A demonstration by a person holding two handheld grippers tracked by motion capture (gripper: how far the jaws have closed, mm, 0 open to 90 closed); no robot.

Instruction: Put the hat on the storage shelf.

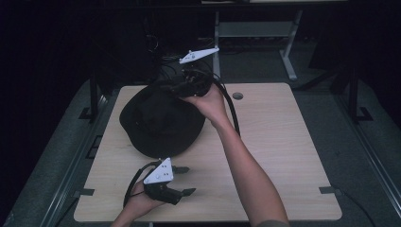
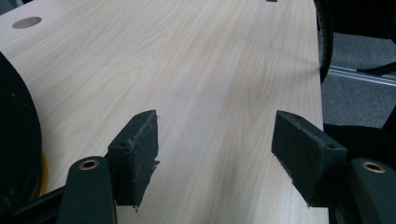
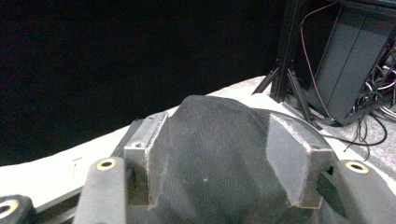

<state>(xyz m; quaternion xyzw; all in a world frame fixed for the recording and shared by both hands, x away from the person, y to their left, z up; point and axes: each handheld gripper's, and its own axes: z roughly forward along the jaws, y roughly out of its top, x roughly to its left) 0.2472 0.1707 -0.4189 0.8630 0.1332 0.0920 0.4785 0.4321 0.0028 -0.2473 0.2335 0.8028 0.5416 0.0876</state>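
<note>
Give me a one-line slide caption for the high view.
Right tongs meet the far rim of a black hat on a wooden table while left tongs hover open at the near edge.

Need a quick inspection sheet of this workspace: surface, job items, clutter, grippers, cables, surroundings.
Surface: light wood-grain table, round grommet hole near far edge.
Job's things: black fabric brimmed hat on the table's left-centre.
Clutter: nothing seen.
Grippers: left gripper open, low at the near edge, nothing between its jaws; right gripper with hat fabric bulging between its jaws at the hat's far edge.
Cables: black cable trailing along the right forearm.
Surroundings: dark room, grey floor, table legs behind.
</note>
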